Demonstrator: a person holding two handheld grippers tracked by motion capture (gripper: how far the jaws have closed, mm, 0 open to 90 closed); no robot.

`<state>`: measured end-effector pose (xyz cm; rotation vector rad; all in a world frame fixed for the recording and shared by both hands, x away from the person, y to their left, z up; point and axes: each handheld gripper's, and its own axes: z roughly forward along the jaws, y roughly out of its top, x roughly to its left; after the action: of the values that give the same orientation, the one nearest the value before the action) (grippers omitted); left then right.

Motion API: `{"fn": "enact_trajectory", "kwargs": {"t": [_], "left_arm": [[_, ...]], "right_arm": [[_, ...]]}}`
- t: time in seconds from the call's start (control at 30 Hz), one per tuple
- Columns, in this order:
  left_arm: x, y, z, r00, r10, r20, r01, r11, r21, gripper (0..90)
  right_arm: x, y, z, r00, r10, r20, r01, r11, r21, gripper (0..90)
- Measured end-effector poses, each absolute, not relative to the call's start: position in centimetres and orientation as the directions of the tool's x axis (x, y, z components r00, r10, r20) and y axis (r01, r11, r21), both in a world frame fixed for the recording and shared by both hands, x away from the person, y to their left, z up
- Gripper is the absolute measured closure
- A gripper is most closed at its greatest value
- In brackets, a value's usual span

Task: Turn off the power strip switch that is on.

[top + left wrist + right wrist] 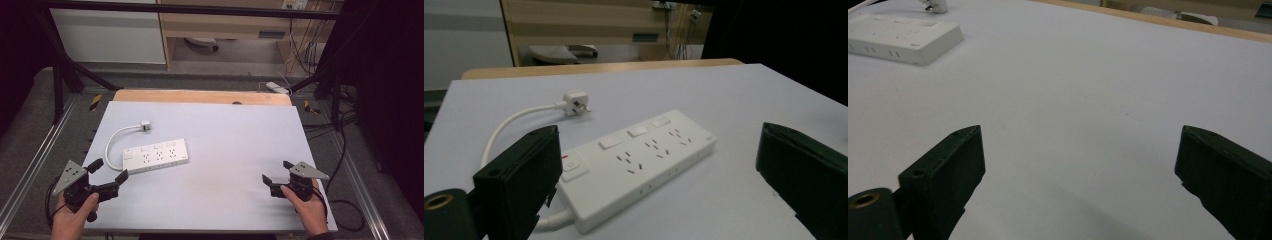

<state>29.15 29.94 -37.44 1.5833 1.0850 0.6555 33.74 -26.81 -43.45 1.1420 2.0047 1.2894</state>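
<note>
- Two grippers hover low over the pale table (225, 150), both with jaws spread wide and nothing between them.
- Largest thing on the table is the white power strip (156, 155), lying flat just ahead of the left gripper (107, 171), whose jaws already frame the switch end of it in the left gripper view.
- Well off to the far side of the right gripper (277, 172) from the strip there is bare table; that gripper is far from the work.
- Its white cable (114, 141) loops from the near end, beyond the left jaw, out to the plug (145, 125) lying past the strip.
- Judged step: reach for the strip. To do it well, come in square across the narrow width, keep clear of the red-marked switch (572, 164), and close on the edges rather than the cable.
</note>
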Motion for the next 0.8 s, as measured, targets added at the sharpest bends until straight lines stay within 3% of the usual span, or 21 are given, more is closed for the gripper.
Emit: {"fn": "enact_trajectory", "kwargs": {"t": [0.4,0.8], "left_arm": [[29.4,29.8,-36.4,0.441,0.886,-0.144,0.31,0.0,0.951,4.5],[30.4,29.5,-35.2,0.453,0.885,-0.106,0.3,-0.04,0.953,4.4]], "right_arm": [[33.9,-26.9,-43.5,-0.53,0.847,0.036,0.39,0.205,0.898,2.9],[33.9,-27.0,-43.7,-0.53,0.847,0.044,0.407,0.208,0.889,2.4]]}}
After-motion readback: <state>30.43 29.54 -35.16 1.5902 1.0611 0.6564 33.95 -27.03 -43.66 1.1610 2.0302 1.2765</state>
